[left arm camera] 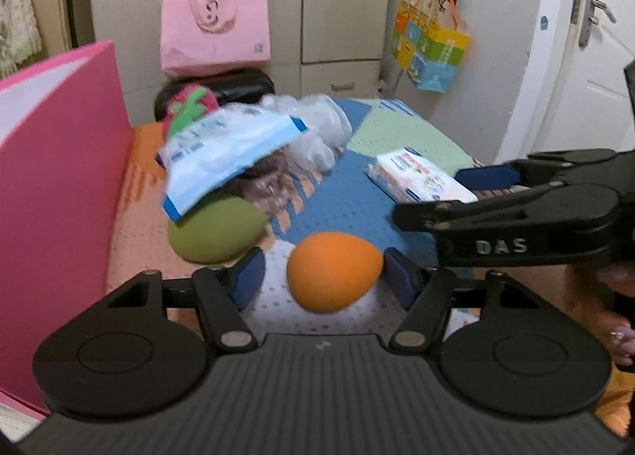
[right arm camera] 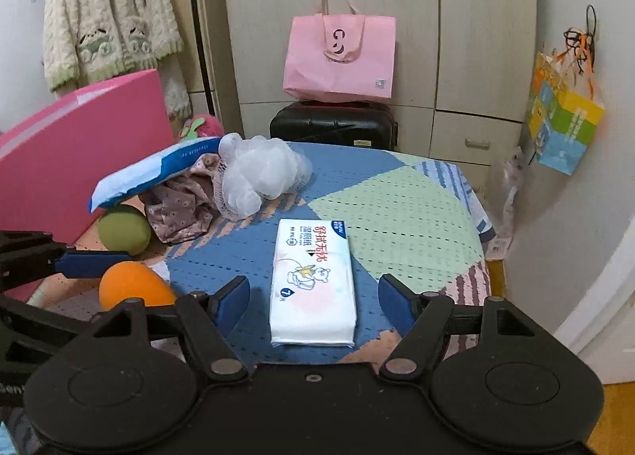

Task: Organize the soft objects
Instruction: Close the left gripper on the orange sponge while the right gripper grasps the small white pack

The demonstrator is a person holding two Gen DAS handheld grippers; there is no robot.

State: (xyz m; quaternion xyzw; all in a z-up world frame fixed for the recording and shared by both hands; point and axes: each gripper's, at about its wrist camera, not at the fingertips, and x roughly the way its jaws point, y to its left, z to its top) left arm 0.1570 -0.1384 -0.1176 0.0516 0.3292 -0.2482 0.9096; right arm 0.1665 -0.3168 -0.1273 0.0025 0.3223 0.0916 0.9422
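Two spread grippers: left gripper (left arm camera: 323, 276), right gripper (right arm camera: 313, 298).

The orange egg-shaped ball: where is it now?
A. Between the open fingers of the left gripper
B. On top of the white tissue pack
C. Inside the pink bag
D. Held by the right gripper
A: the orange ball lies on the mat between the spread blue fingers of the left gripper.

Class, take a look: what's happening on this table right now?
A person is sorting soft items with two handheld grippers. The left gripper is open around the orange egg-shaped sponge, not yet squeezing it. The right gripper is open over the white wipes pack. A green sponge, blue-white pack, crumpled cloth and mesh pouf sit piled behind.
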